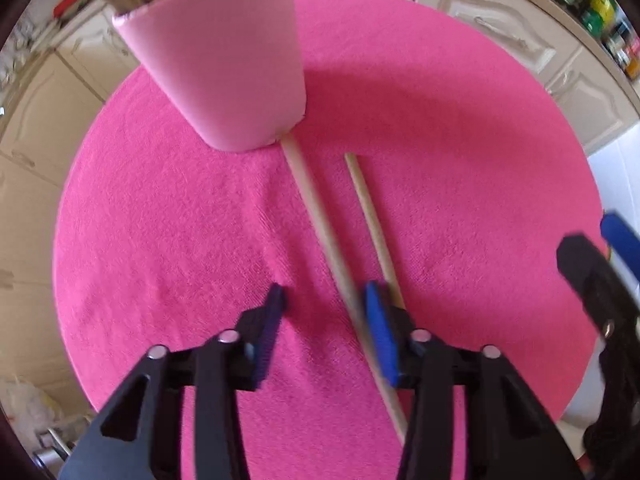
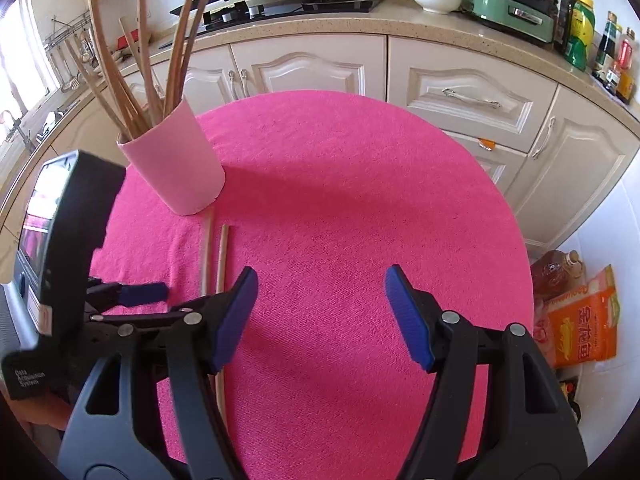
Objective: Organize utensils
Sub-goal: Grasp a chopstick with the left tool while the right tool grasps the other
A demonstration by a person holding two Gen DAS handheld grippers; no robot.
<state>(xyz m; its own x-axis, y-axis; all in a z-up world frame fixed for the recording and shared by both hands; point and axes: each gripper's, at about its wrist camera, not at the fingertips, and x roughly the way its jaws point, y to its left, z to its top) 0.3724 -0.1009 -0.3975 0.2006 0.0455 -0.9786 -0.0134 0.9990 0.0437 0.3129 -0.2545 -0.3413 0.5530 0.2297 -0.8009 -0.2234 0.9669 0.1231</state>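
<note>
Beside the pink cup (image 1: 224,72), two chopsticks (image 1: 320,220) lie under left tongs (image 1: 326,300), both tongs apart.

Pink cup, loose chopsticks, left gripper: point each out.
pink cup (image 2: 176,168), right wrist view, side wall.
loose chopsticks (image 1: 316,200), left wrist view, the left stick's shaft.
left gripper (image 1: 326,308), left wrist view, midway between fingertips.

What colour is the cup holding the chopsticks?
Pale pink cup, lighter than the hot-pink table cloth. It shows best in the right wrist view.

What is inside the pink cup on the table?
Several long wooden sticks stand inside the pink cup, leaning outward above its rim. Their lower ends and the cup's bottom are hidden by its wall.
</note>
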